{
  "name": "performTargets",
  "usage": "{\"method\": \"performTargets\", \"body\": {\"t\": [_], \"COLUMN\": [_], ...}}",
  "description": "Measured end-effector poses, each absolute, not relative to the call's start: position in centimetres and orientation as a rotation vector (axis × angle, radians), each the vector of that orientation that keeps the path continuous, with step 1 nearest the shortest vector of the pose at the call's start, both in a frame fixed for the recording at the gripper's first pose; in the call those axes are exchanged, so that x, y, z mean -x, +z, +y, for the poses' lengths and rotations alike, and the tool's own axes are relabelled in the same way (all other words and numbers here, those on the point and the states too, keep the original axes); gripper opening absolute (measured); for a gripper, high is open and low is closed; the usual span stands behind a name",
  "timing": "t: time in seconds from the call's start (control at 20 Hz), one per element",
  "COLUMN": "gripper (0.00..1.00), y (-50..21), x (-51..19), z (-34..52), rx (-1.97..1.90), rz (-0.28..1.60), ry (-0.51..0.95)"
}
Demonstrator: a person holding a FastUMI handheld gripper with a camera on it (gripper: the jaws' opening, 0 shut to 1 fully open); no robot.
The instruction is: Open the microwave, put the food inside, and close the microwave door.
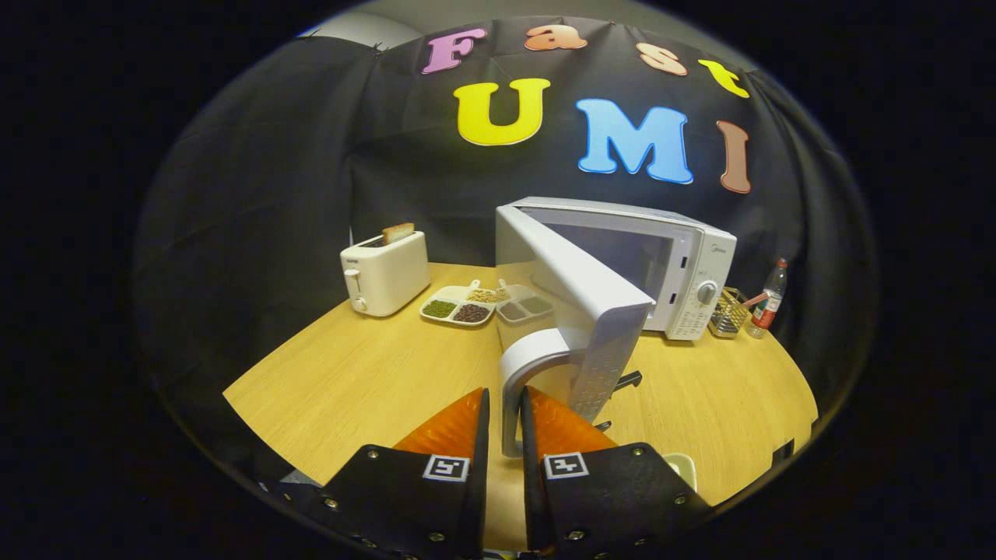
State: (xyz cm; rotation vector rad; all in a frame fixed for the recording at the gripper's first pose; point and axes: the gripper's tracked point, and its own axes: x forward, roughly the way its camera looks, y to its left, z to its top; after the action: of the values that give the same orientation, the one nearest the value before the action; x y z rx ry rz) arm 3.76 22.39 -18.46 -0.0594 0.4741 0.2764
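With the door handle (520, 373) pinched between the tongs (504, 408), the microwave (685, 257) could be dragged across the tabletop (350, 381) if pulled too hard.

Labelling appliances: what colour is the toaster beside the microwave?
White, seen clearly in the gripper view: the boxy toaster, toast sticking up.

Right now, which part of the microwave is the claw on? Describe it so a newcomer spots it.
Start at the white microwave at the back of the wooden table; its door stands swung open toward the camera. On the door's near edge is the door handle, a white curved bar with the claw shut on it. It is the only looped bar on the door, unlike the round knob.
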Motion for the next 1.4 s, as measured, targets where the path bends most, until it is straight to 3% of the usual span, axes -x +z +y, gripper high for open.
{"method": "performTargets", "body": {"t": [0.45, 0.65, 0.8, 0.85, 1.0, 1.4], "gripper": [0.21, 0.21, 0.52, 0.57, 0.99, 0.99], "y": [-18.5, -17.0, -13.6, -12.4, -10.5, -9.5], "x": [-2.0, -0.4, 0.7, 1.1, 1.2, -0.7], "z": [28.1, 31.0, 30.9, 30.8, 28.1, 17.8], "rx": [0.054, -0.078, -0.168, -0.190, -0.161, -0.140], "rz": [0.500, 0.522, 0.463, 0.438, 0.392, 0.343], "ry": [0.406, 0.575, 0.643, 0.668, 0.639, 0.434]}}
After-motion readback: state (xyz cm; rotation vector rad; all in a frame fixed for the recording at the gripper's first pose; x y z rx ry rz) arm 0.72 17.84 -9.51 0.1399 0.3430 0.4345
